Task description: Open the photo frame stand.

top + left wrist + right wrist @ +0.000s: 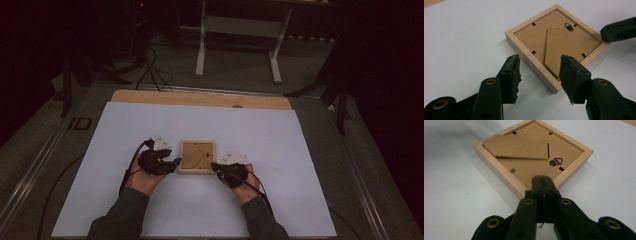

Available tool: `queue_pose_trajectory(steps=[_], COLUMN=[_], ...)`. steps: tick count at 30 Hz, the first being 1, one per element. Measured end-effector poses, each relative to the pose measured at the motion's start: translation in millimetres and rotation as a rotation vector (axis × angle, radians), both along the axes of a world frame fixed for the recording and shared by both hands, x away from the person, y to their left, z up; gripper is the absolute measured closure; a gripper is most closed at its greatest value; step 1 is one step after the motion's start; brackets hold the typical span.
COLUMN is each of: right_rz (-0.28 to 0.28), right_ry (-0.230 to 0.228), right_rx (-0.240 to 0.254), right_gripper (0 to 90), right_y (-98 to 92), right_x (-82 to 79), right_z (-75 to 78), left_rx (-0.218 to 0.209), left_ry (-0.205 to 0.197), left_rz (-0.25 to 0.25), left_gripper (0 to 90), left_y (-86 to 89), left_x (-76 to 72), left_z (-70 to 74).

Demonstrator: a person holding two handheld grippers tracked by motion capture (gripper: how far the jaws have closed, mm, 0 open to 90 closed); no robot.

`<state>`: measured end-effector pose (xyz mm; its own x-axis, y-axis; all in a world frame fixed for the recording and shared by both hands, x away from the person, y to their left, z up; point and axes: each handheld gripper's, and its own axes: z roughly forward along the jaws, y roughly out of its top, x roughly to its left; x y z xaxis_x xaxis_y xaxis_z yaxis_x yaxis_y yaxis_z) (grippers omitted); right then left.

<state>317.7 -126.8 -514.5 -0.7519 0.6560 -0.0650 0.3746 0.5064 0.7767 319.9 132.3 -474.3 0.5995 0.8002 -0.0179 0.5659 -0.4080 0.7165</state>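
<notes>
Picture frame (197, 157) lies face down mid-tabletop, backing still clipped in, so nothing's done yet. Left gripper (539, 72) gapes empty beside it; right gripper (541, 185) is closed, empty, at its corner.

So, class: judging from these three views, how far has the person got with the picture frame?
Done: the wooden frame lies face down on the white sheet, its stand flap showing. In hand: the left gripper is open beside one corner; the right gripper is shut at another corner. Left: the small black tabs look unturned, the backing in place.
</notes>
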Motion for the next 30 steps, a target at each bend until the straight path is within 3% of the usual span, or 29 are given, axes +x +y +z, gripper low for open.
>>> queue_pose_trajectory(steps=[2,6,15,30], right_rz=[0.002,0.002,-0.004,0.0], right_ry=[0.002,0.003,0.003,-0.002], right_rx=[0.001,0.007,0.013,0.013], right_gripper=[89.8,89.8,89.8,89.8], right_y=[-0.4,-0.5,-0.3,-0.4], right_x=[0.3,1.0,0.4,0.3], right_z=[0.0,-0.3,-0.9,-1.2], left_rx=[0.001,0.047,0.124,0.139], left_ry=[0.006,0.026,0.046,0.077], left_rz=[-0.001,-0.02,-0.044,-0.105], left_gripper=[49.1,47.0,41.5,44.1], left_y=[-3.2,-12.6,-33.8,-49.8], left_x=[3.6,9.8,19.0,22.3], left_z=[1.4,1.7,-9.4,-17.0])
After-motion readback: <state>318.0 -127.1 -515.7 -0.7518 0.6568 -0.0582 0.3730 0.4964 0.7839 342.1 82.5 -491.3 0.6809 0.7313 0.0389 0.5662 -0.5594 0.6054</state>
